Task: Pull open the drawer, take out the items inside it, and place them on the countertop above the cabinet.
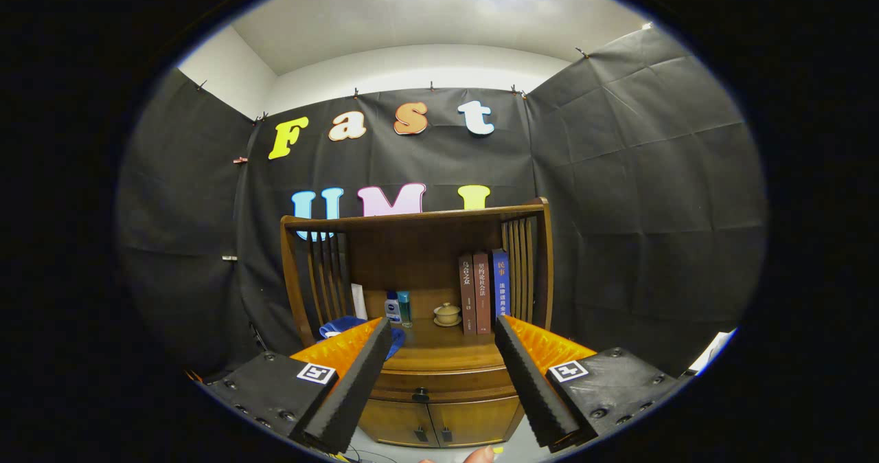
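A wooden cabinet (439,408) stands against the booth wall, straight ahead of my gripper (443,329). Its drawer (443,384) sits shut under the countertop (446,349), with a small dark knob (420,396) in the middle of its front. What lies inside the drawer is hidden. My two fingers are spread wide and hold nothing; the left pad (354,387) and the right pad (532,384) frame the drawer front, still some way short of it. The knob lies between them, closer to the left finger.
On the countertop, under a slatted wooden hutch (412,219), stand three books (484,291), a small lidded cup on a saucer (447,313), two small bottles (398,308) and a blue cloth (340,325). Two cabinet doors (439,425) sit below the drawer. A fingertip (478,455) shows between my fingers' bases.
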`<state>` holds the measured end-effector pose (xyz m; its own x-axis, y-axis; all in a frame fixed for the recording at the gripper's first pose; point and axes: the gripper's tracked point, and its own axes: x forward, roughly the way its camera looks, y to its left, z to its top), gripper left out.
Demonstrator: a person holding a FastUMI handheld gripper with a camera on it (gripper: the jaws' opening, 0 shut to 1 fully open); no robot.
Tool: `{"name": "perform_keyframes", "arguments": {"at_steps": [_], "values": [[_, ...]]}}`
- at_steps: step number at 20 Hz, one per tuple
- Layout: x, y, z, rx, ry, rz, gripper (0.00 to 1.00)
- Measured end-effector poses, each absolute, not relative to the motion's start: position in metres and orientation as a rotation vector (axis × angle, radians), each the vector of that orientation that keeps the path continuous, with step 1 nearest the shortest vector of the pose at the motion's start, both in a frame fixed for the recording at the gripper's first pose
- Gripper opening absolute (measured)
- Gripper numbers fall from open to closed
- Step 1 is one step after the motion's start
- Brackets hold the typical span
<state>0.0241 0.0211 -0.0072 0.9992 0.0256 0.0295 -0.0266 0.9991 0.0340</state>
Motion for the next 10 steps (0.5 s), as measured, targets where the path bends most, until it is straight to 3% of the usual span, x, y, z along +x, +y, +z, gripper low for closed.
{"name": "perform_keyframes", "arguments": {"at_steps": [10], "values": [[0.105,0.073,-0.151,-0.014,0.067,0.078,0.97]]}}
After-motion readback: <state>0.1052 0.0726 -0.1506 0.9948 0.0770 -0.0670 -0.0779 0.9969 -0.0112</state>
